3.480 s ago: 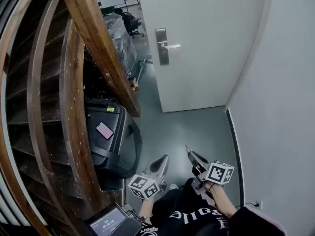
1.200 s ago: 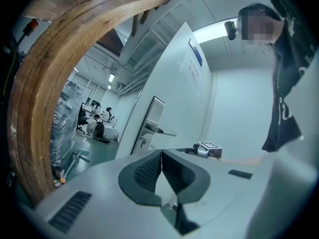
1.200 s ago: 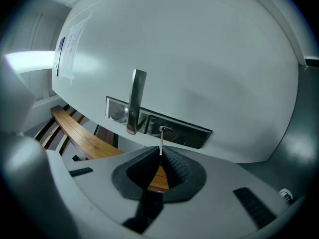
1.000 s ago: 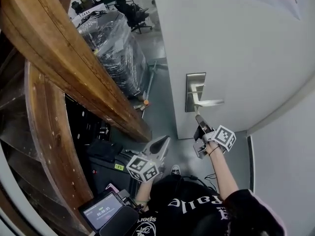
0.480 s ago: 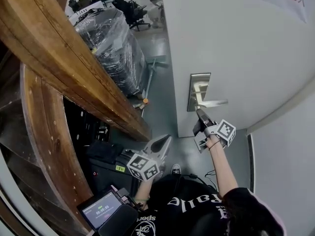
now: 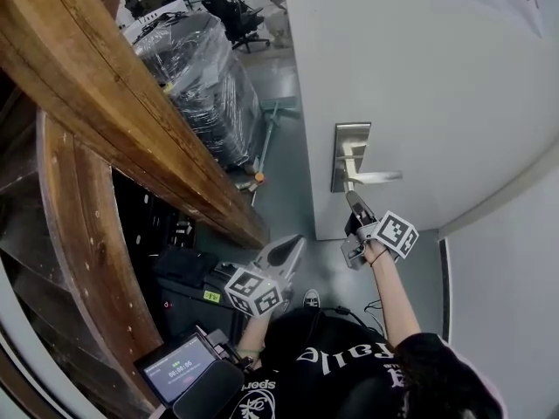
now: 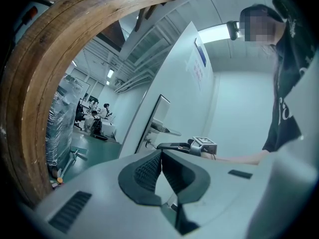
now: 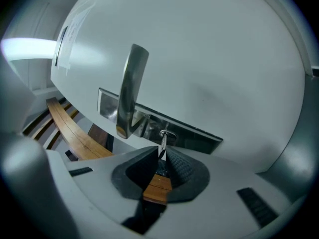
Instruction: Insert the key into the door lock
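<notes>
The white door (image 6: pixel 419 85) carries a steel lock plate (image 6: pixel 349 155) with a lever handle (image 6: pixel 374 177). My right gripper (image 6: pixel 353 202) is raised just below the handle and is shut on a small metal key (image 8: pixel 162 148). In the right gripper view the key's tip touches the round keyhole (image 8: pixel 164 134) on the lock plate (image 8: pixel 199 133), right of the handle (image 8: pixel 130 91). Whether the blade has gone in I cannot tell. My left gripper (image 6: pixel 284 253) hangs lower, away from the door, shut with nothing between its pads (image 7: pixel 149 171).
Curved wooden beams (image 6: pixel 105 103) fill the left side. A plastic-wrapped stack (image 6: pixel 201 77) stands behind them, with office chairs (image 6: pixel 231 16) farther back. A black case (image 6: pixel 188 269) lies on the floor and a small screen (image 6: pixel 179 369) sits near my body. A wall (image 6: pixel 515 260) closes the right.
The view has come up to the door since the oldest frame, and the right gripper has risen to the lock plate. Over the last half second it barely shifts. The left gripper stays low.
</notes>
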{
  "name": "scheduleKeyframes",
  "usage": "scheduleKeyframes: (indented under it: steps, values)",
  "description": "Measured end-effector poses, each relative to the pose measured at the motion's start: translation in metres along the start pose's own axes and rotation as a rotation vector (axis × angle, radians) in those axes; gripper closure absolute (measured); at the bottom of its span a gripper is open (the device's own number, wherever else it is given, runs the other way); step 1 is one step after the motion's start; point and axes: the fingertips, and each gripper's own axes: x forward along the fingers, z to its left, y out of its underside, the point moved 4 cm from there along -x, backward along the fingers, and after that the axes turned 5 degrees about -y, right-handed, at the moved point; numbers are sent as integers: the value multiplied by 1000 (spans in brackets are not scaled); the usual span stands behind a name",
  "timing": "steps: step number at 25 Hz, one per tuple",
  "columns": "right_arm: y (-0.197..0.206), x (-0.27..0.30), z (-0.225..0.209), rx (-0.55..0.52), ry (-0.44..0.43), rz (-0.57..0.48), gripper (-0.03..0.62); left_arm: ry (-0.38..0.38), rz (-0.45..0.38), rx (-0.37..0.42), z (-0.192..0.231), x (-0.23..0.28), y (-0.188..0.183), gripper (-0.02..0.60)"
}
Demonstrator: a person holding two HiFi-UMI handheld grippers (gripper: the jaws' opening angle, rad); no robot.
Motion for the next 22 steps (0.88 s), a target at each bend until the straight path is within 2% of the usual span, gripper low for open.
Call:
scheduleKeyframes:
  steps: [5,9,16,22]
  values:
    - [15,-32,8,-94,0,84,557,-11,-14,-5,-13,2,1,575]
    - [27,-70,18,-129,0,121,559,-13,-22,-16,-36,3,9,575]
    - [39,-148,36,-191,-16,204,559,-19,-32,-21,-100,0,30,575]
    - [52,-227,35,-181,-13,297,563,-51,-45,-48,-170,-14,64,575]
